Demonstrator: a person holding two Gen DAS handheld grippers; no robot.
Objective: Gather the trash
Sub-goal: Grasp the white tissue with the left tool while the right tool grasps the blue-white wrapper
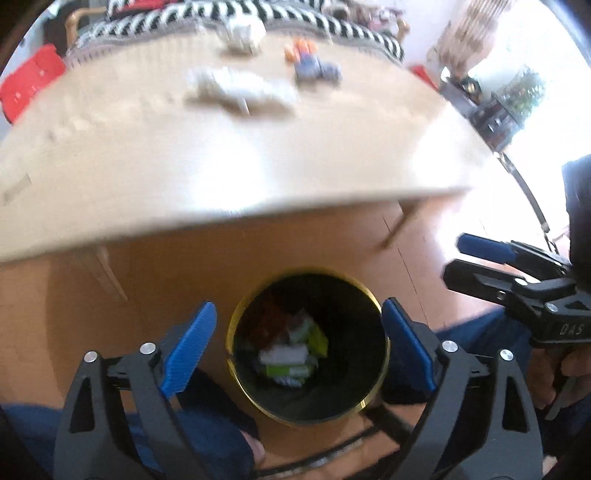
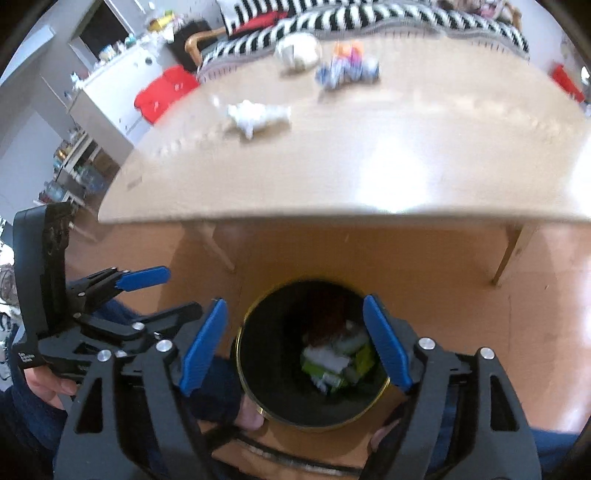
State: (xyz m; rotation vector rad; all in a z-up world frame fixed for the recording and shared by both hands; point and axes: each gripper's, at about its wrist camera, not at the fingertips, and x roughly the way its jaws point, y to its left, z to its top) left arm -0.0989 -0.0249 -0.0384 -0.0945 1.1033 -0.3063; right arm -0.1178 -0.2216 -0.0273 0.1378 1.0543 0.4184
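The desk (image 2: 369, 158) carries a crumpled white tissue (image 2: 258, 116) and a colourful wrapper (image 2: 347, 70), far from my bin (image 1: 236, 365). Left gripper (image 1: 299, 347) and right gripper (image 2: 295, 341) hang empty, jaws wide; blur risks a misjudged reach.

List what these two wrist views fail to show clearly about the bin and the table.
- Bin contents: both views, blurred and in shadow.
- Bin base: hidden by its own rim.
- Table items: both views, motion blur; white crumpled piece unidentifiable.
- Far table edge: meets striped fabric.
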